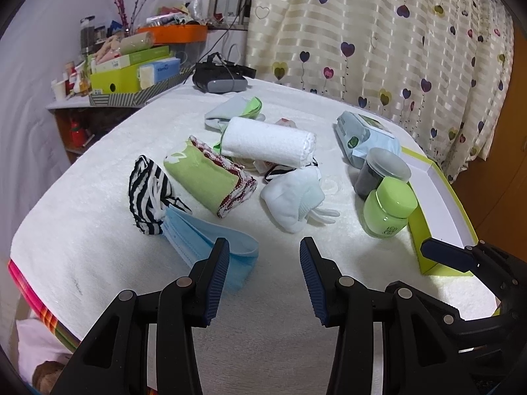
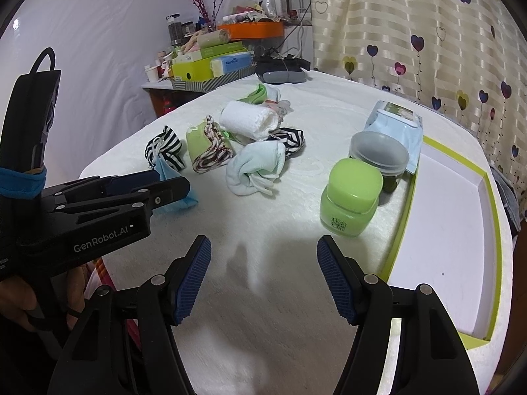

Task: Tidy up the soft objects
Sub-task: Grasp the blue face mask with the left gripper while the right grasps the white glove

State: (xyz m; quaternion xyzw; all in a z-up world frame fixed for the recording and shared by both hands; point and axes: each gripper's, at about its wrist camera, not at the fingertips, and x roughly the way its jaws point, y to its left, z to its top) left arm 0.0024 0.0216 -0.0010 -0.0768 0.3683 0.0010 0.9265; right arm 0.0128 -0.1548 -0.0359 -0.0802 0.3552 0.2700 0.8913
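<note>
Both hand-held grippers are seen spread wide with nothing between the blue ribbed pads: the left gripper (image 1: 264, 276) is held over the white towel-covered table (image 1: 98, 230), just short of the blue face mask (image 1: 204, 240), and the right gripper (image 2: 264, 275) is held over bare towel. On the side of the left gripper, "GenRobot.AI" is printed in white, as seen from the right wrist view. Beyond the mask, the soft objects are grouped mid-table: a black-and-white striped cloth (image 1: 148, 191), a green cloth with red-and-white trim (image 1: 210, 177), a bundle of white socks (image 1: 293, 197) and a rolled white towel (image 1: 266, 141). To the right, a green jar (image 2: 352, 197) bearing an unreadable label, a grey-lidded container (image 2: 378, 154) and a wipes pack (image 2: 395, 128) are set beside a green-edged box lid (image 2: 444, 204). On the far shelf, a blue box (image 2: 235, 61) with blurred lettering is visible.
</note>
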